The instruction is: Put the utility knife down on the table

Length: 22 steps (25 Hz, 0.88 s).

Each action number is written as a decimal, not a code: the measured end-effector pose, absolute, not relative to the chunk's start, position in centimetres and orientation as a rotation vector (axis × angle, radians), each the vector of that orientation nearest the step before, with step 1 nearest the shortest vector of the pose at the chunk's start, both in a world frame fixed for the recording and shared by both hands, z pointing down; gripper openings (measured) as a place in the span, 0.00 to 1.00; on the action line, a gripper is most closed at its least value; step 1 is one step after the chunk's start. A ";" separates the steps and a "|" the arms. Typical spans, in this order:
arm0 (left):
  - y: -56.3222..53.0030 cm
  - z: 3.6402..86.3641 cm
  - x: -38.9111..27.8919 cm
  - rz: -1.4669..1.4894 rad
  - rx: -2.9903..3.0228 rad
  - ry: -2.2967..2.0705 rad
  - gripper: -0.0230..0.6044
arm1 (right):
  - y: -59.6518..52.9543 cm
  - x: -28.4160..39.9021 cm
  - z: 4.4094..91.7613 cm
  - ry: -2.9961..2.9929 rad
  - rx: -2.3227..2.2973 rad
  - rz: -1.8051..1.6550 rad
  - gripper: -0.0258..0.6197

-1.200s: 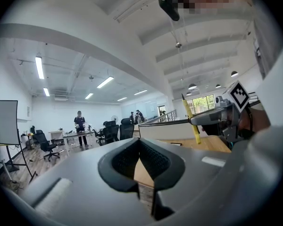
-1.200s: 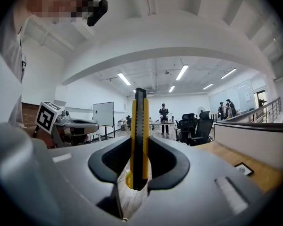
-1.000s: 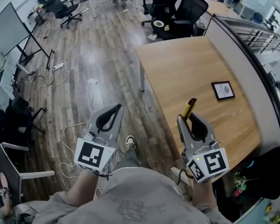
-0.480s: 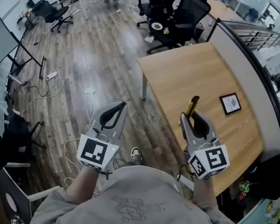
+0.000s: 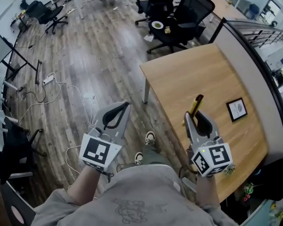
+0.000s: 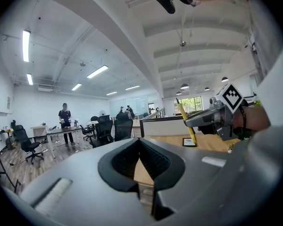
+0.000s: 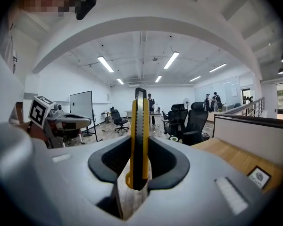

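A yellow and black utility knife [image 5: 195,104] [image 7: 139,135] stands upright between the jaws of my right gripper [image 5: 194,117] [image 7: 138,173], which is shut on it. The knife hangs above the near left edge of the wooden table [image 5: 198,74]; from the left gripper view the knife [image 6: 186,121] shows as a thin yellow bar. My left gripper [image 5: 120,112] [image 6: 139,161] hovers over the wooden floor to the left of the table, shut, with nothing between its jaws.
A small framed picture [image 5: 237,108] lies on the table's right side. Black office chairs [image 5: 179,13] crowd the table's far end, and a grey partition [image 5: 254,65] borders its right edge. Cables and a power strip [image 5: 49,80] lie on the floor at left. The person's shoes [image 5: 150,138] show below.
The view has drifted, so the table and picture sit slightly further right and lower. Both grippers keep their poses, the right one still holding the knife upright.
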<state>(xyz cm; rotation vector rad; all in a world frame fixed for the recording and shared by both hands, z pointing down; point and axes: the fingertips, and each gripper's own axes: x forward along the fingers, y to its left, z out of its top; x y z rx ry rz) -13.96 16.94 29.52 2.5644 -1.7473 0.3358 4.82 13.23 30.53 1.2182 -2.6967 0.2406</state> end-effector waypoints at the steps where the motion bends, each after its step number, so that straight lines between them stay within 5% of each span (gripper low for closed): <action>1: 16.1 29.7 -14.3 0.338 2.574 -1.742 0.03 | 12.5 4.6 30.9 -2.691 1.222 0.253 0.23; 22: -10.4 35.4 -14.2 0.519 2.623 -1.525 0.03 | -10.3 3.3 41.0 -2.507 1.250 0.611 0.23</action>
